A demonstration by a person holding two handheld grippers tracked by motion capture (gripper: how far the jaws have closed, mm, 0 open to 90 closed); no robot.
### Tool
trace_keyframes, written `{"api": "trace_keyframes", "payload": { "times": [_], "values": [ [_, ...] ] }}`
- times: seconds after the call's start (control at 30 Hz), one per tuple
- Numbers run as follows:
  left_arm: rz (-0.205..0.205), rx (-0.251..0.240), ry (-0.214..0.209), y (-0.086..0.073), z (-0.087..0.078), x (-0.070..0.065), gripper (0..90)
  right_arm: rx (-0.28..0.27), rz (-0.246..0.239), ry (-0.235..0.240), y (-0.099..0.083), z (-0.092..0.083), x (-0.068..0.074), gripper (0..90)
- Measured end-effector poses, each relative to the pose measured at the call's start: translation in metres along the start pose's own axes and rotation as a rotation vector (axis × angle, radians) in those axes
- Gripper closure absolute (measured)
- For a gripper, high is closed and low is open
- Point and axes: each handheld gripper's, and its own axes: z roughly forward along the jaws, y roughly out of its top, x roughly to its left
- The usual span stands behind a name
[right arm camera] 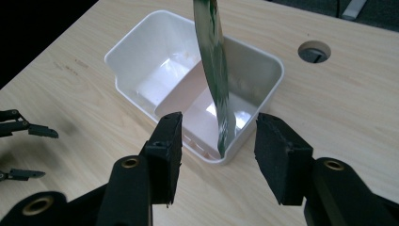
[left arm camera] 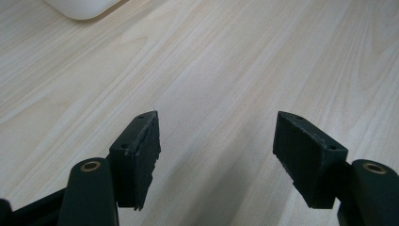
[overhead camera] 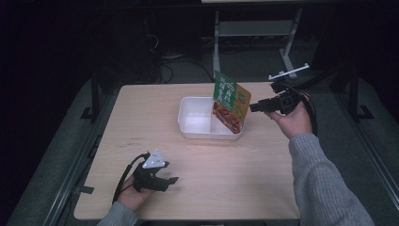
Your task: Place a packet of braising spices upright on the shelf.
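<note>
We back the right gripper (right arm camera: 214,155), fingers apart, off the packet (overhead camera: 230,101) leaning, seemingly freed, in the bin (overhead camera: 188,123); left gripper (left arm camera: 216,155) idles, fingers apart.

Packet (overhead camera: 230,101) upright in right compartment of tray (overhead camera: 193,123) mid-table (overhead camera: 155,155); right gripper (overhead camera: 254,108) just beside packet, left gripper (overhead camera: 173,180) well apart near front edge.
</note>
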Motion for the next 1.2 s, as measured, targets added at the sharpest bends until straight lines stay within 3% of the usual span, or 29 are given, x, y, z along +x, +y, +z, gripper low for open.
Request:
{"api": "trace_keyframes", "payload": {
  "times": [1.2],
  "values": [
    [-0.003,-0.001,0.003,0.0,0.0,0.0,31.6,0.009,0.056,0.068,-0.066,0.004,-0.012,46.0]
  ]
}}
